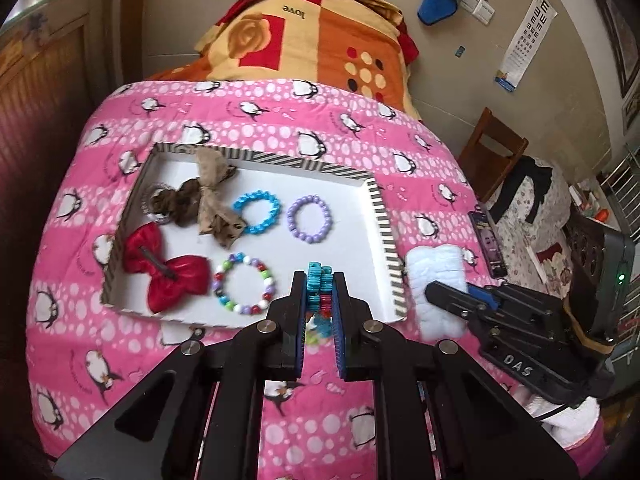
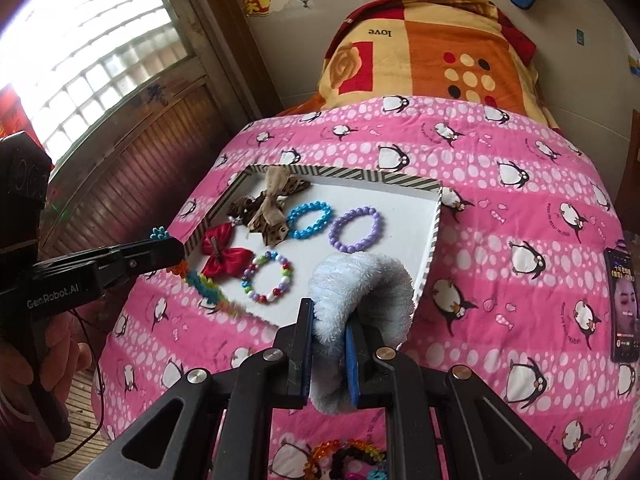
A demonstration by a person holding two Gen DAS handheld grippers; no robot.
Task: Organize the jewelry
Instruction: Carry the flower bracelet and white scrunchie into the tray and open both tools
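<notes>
1. Left wrist view. Black fingers of the left gripper fill the foreground, clamped on a multicoloured bead string: turquoise beads stick up between the tips, red and blue ones hang below.
2. Beyond it lies a white tray with striped rim on a pink penguin quilt. Inside: red bow, brown bow, blue bracelet, purple bracelet, mixed-bead bracelet.
3. Right gripper shows from the side, just right of the tray's near right corner, against a pale fluffy piece.
4. Only this view shows a wooden chair, an eye chart on the wall, and a blue cloth hanging.
5. Right wrist view. Right gripper is closed on the pale fluffy piece, which arches up over the tray's near right corner.
6. Left gripper enters from the left, held in a person's hand; the bead string dangles in a slanting line toward the tray's near edge.
7. Only this view shows a bright window, a wood-panelled wall, and more beaded pieces on the quilt at the bottom edge.
8. A phone lies on the quilt, well right of the tray.
9. An orange patterned blanket is heaped at the far end.
10. Tray's right half is bare white; open quilt surrounds it on the near and right sides.
</notes>
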